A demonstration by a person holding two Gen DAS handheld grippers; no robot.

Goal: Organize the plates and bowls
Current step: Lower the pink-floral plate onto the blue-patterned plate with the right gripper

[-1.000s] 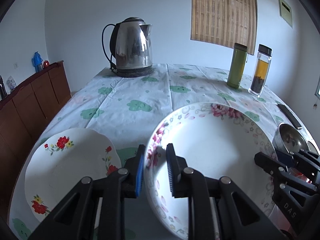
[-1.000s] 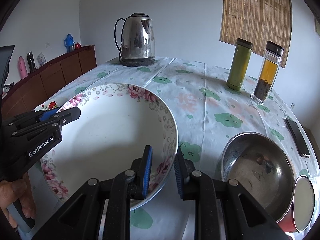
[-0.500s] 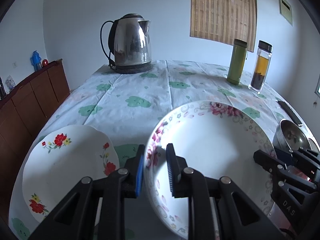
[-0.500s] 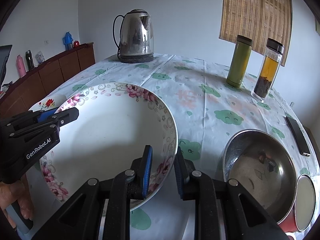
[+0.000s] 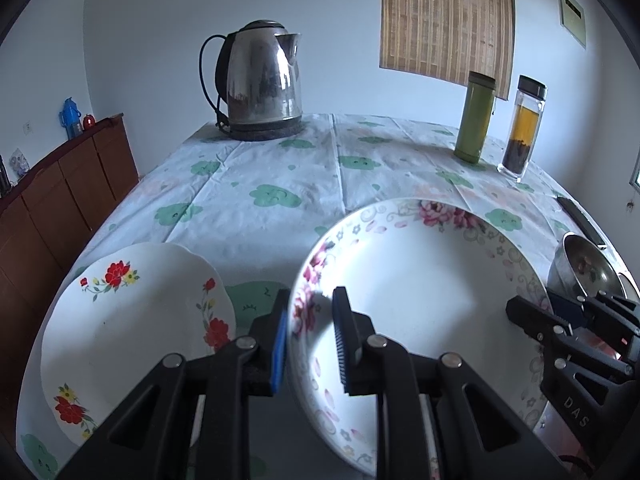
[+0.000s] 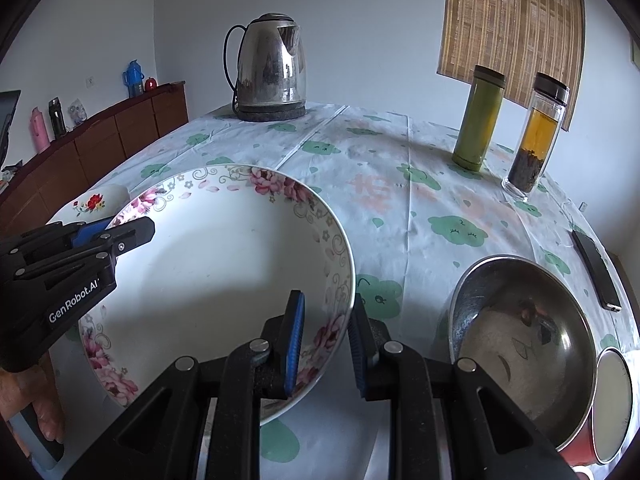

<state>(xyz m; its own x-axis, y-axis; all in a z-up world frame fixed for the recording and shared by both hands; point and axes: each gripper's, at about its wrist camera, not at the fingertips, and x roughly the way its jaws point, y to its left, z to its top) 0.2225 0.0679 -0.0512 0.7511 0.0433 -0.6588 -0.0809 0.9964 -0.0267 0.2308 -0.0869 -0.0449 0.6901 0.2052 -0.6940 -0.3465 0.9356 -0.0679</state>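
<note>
A large white bowl (image 5: 420,280) with pink flowers along its rim sits between both grippers. My left gripper (image 5: 310,308) is shut on the bowl's left rim, one pad inside and one outside. My right gripper (image 6: 326,312) is shut on the right rim of the same bowl (image 6: 224,264). The left gripper (image 6: 120,236) also shows at the bowl's far side in the right wrist view, with a hand under it. A white plate (image 5: 136,320) with red flowers lies on the tablecloth just left of the bowl. I cannot tell whether the bowl rests on the table.
A steel bowl (image 6: 520,332) stands to the right, with a red cup (image 6: 612,404) beside it near the table edge. At the back stand a kettle (image 6: 272,68), a green flask (image 6: 478,120) and a glass tea bottle (image 6: 536,136). A phone (image 6: 596,272) lies at the right edge. A wooden sideboard (image 5: 60,200) is on the left.
</note>
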